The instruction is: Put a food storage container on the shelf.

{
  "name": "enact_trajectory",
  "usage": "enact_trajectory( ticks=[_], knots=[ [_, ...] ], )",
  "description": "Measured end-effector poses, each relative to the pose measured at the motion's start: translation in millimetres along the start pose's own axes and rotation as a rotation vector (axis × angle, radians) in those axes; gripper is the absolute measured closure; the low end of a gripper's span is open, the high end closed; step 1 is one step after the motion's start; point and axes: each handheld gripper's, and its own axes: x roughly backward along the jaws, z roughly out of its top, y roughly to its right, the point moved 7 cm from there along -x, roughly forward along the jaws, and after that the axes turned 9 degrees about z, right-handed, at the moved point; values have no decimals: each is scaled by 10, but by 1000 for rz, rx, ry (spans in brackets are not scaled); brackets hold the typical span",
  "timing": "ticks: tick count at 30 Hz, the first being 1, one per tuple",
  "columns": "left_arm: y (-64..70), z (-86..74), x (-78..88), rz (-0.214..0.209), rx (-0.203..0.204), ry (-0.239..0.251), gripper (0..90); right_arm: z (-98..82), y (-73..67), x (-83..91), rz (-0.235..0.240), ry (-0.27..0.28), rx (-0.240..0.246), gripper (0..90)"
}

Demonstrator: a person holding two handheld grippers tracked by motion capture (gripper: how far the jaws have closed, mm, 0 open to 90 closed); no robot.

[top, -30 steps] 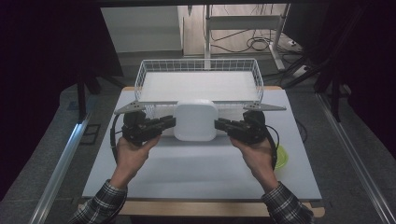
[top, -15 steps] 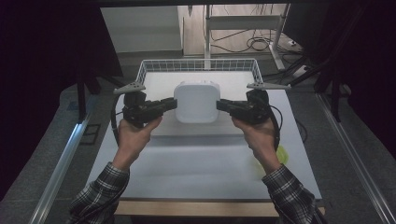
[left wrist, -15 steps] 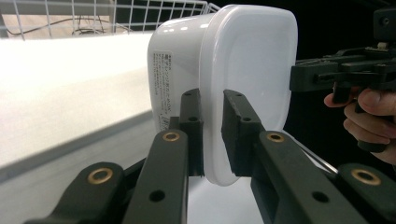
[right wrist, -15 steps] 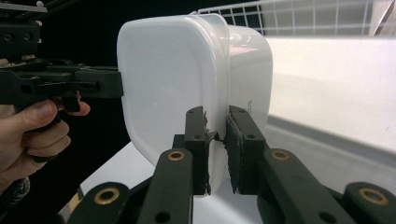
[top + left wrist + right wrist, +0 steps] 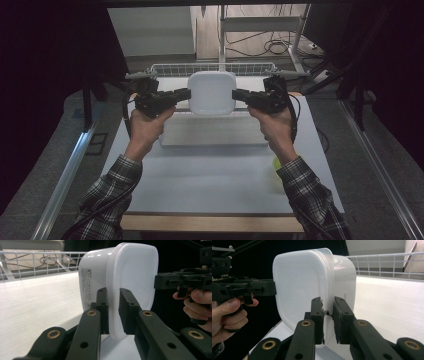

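From the high view I see the white tub [image 5: 212,93] held up off the worktop [image 5: 210,180], in front of the wire basket [image 5: 165,69] at the far edge. My left hand-held gripper [image 5: 186,94] grips the tub's left edge and my right hand-held gripper [image 5: 237,94] grips its right edge, the two facing each other with the tub between them. Both sleeves are plaid. A small yellow-green thing [image 5: 275,162] lies on the worktop near my right forearm; I cannot tell what it is.

In the left gripper view, the left hand-held gripper [image 5: 113,312] is clamped on the tub's [image 5: 130,277] rim, one pad on either side of the lip. The tub stands on edge, a printed label on its side wall. The other gripper and the hand [image 5: 197,302] holding it show beyond.

In the right gripper view, the right hand-held gripper [image 5: 327,320] is likewise clamped on the tub's [image 5: 299,285] rim, with the basket's [image 5: 387,263] wire wall behind.
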Motion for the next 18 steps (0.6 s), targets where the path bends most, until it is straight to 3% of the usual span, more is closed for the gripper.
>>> enact_trajectory(
  ticks=[11, 14, 18],
  knots=[
    [-123, 41, -182, 3, 28, 4, 774, 79, 200, -148, -22, -10, -39, 779],
    [-133, 36, -216, 18, 4, 1, 754, 83, 231, -182, -33, -24, -50, 771],
    [-145, 53, -249, 15, 6, 3, 710, 109, 242, -207, -43, -22, -33, 735]
  ],
)
